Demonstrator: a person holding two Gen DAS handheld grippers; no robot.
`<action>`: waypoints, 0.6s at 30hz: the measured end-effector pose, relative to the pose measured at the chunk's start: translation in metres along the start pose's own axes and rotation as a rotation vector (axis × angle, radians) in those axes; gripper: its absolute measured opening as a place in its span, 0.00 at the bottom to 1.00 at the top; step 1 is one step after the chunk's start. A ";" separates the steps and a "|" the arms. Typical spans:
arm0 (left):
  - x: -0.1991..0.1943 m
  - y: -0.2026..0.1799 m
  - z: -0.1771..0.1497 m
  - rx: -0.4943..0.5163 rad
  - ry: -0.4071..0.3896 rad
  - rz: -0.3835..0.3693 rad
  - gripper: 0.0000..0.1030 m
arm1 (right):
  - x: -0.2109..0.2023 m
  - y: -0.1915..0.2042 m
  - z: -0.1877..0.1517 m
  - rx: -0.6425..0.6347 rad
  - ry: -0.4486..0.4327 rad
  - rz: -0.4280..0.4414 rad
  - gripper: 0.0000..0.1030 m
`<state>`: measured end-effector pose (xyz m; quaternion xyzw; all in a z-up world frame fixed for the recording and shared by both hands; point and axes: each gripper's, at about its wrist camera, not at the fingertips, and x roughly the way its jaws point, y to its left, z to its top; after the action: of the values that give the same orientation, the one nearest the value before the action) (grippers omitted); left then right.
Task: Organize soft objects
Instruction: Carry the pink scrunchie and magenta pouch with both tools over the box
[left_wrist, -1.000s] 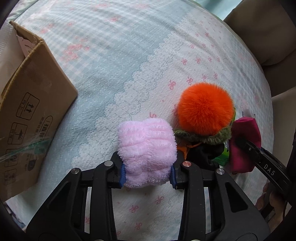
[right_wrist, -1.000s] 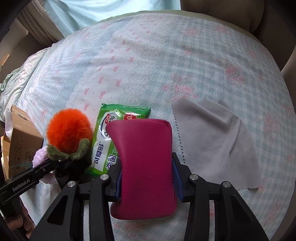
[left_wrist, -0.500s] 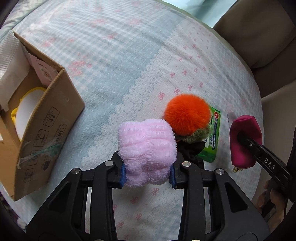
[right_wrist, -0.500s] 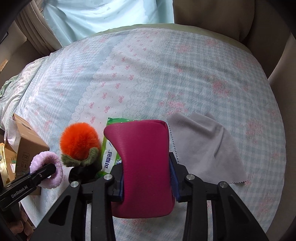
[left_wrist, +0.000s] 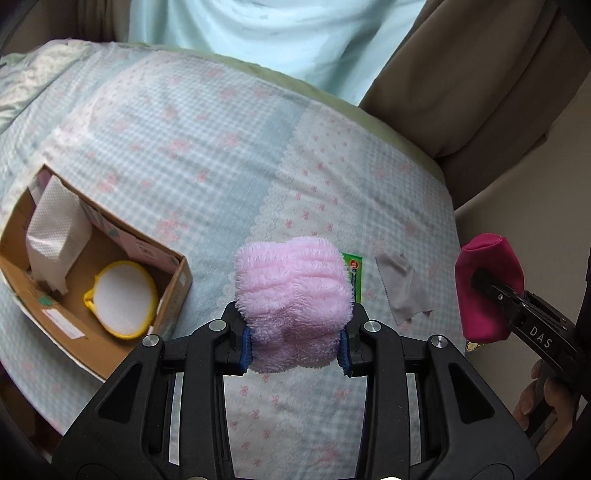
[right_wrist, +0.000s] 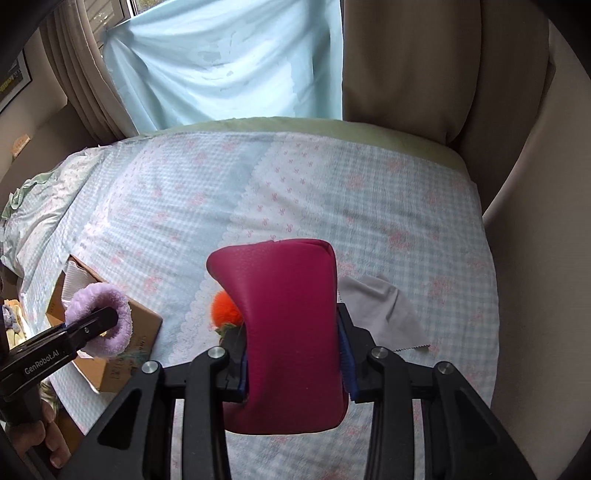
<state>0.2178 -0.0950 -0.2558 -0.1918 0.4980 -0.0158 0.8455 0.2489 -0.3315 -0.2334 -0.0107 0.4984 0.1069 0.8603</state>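
Note:
My left gripper (left_wrist: 294, 350) is shut on a fluffy pink scrunchie (left_wrist: 293, 299) and holds it high above the bed; it also shows in the right wrist view (right_wrist: 103, 317). My right gripper (right_wrist: 295, 373) is shut on a magenta pouch (right_wrist: 288, 332), also raised; the pouch shows at the right of the left wrist view (left_wrist: 487, 288). An open cardboard box (left_wrist: 110, 314) lies at the left with a yellow-rimmed round pad (left_wrist: 123, 301) and white paper (left_wrist: 55, 229) inside. An orange pompom (right_wrist: 223, 308) peeks out behind the pouch.
A grey cloth (right_wrist: 380, 314) lies on the checked bedsheet (left_wrist: 221, 155) at the right. A green wet-wipe pack (left_wrist: 352, 273) shows just behind the scrunchie. Curtains (right_wrist: 229, 62) and a beige cushioned wall (right_wrist: 517, 147) bound the bed at the back and right.
Both grippers have risen well above the bed with their objects. The box's inside has come into view at the left, and the pompom and wipes now sit far below.

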 end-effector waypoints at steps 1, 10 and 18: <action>-0.011 0.000 0.004 0.014 -0.004 -0.003 0.30 | -0.012 0.006 0.002 0.001 -0.010 -0.001 0.33; -0.098 0.036 0.031 0.096 -0.071 -0.010 0.30 | -0.082 0.085 0.011 -0.017 -0.076 0.034 0.33; -0.140 0.108 0.050 0.188 -0.061 -0.003 0.30 | -0.092 0.181 0.006 -0.008 -0.072 0.063 0.33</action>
<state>0.1724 0.0508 -0.1541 -0.1126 0.4680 -0.0578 0.8746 0.1746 -0.1697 -0.1357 0.0055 0.4666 0.1363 0.8739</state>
